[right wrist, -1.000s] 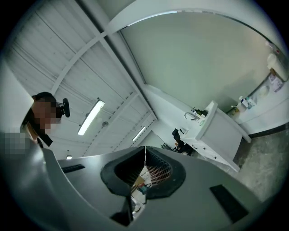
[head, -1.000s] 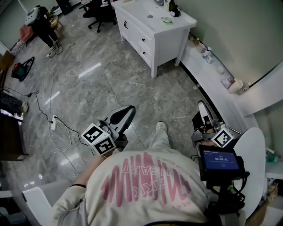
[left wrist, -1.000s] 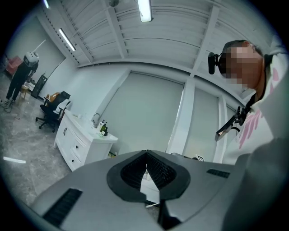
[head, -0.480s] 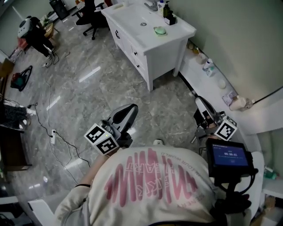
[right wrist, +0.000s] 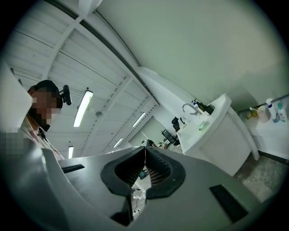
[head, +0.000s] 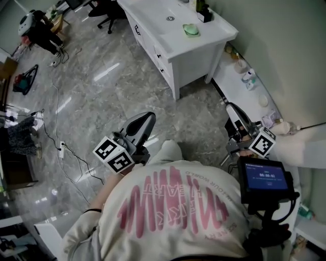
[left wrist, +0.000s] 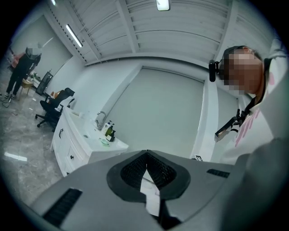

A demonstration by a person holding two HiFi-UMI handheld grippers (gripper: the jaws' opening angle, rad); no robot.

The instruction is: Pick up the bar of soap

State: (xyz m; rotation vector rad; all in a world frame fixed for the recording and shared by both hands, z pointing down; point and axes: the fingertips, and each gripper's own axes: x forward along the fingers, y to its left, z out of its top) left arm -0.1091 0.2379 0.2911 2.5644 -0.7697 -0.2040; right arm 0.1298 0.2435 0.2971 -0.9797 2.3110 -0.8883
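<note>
The pale green bar of soap (head: 191, 30) lies on the right end of a white vanity top (head: 170, 34), far ahead of me across the marble floor. It also shows small in the left gripper view as the soap (left wrist: 104, 141), and in the right gripper view as the soap (right wrist: 203, 126). My left gripper (head: 147, 118) is held at waist height, shut and empty. My right gripper (head: 232, 108) is likewise shut with nothing in it. In their own views the left gripper (left wrist: 146, 153) and the right gripper (right wrist: 145, 149) have their ribbed pads touching.
Dark bottles (head: 204, 10) and a tap stand at the vanity's back. A low white ledge (head: 244, 94) with bottles runs along the right wall. Cables (head: 61, 148) trail over the floor at left. Office chairs (head: 104, 10) and another person (head: 38, 30) are in the far left corner.
The person has stepped forward, one leg now in front, and the view has swung a little. Both grippers stay shut at about the same height.
</note>
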